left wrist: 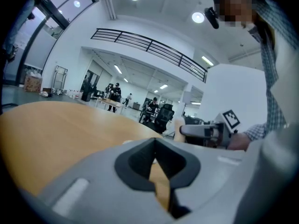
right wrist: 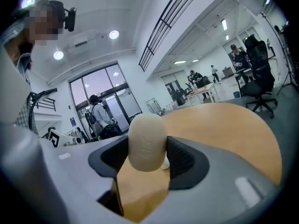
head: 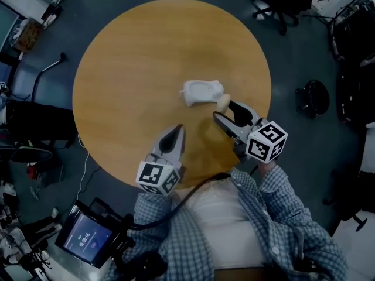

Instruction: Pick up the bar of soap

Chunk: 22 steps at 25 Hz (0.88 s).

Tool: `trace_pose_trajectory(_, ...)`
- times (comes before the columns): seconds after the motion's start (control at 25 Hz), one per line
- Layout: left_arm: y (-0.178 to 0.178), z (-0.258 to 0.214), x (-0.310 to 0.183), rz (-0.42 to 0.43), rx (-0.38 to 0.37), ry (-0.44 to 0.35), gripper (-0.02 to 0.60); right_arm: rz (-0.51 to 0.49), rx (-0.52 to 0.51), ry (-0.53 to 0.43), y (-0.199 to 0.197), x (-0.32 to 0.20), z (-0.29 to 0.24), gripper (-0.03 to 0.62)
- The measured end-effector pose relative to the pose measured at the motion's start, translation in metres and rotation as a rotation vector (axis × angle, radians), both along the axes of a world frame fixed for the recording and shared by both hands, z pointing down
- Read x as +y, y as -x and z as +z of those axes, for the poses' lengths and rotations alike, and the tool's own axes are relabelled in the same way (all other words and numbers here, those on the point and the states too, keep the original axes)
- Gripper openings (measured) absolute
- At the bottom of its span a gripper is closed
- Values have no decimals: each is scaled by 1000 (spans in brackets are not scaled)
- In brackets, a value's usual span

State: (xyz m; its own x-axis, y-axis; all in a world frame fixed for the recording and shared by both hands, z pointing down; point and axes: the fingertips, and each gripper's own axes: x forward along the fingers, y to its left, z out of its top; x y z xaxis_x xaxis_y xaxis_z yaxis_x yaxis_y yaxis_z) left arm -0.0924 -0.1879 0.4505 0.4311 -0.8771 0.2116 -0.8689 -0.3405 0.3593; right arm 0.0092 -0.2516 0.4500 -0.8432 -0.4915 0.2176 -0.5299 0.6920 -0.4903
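A cream oval bar of soap (right wrist: pixel 147 141) stands on edge between the jaws of my right gripper (right wrist: pixel 148 149), pressed by both pads. From the head view the soap (head: pixel 223 102) sits at the tip of the right gripper (head: pixel 227 111), just right of a white soap dish (head: pixel 201 91) on the round wooden table (head: pixel 129 69). My left gripper (head: pixel 177 129) rests near the table's front edge with its jaws together and nothing in them. In the left gripper view the left gripper (left wrist: pixel 156 161) looks across the tabletop toward the right gripper (left wrist: pixel 205 130) and the soap (left wrist: pixel 177 125).
The table's front edge runs just under both grippers. A tablet on a stand (head: pixel 88 237) sits on the floor at the lower left. Office chairs (head: pixel 281 4) and cables lie on the dark floor round the table.
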Motion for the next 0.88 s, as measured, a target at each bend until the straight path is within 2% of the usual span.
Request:
trace_pose_trajectory(0.12,-3,0,-1,11,4,-1,-1,4,-51,38,3,9,0,262)
trace_pose_trajectory(0.6,-8,-4,-6,23,4,-13,-2,50,-113,74,1,11,-5,262)
trace_pose_trajectory(0.88,-6,-5,-6,19,7,-13,-2,46,-92,70,0,12,-3,262)
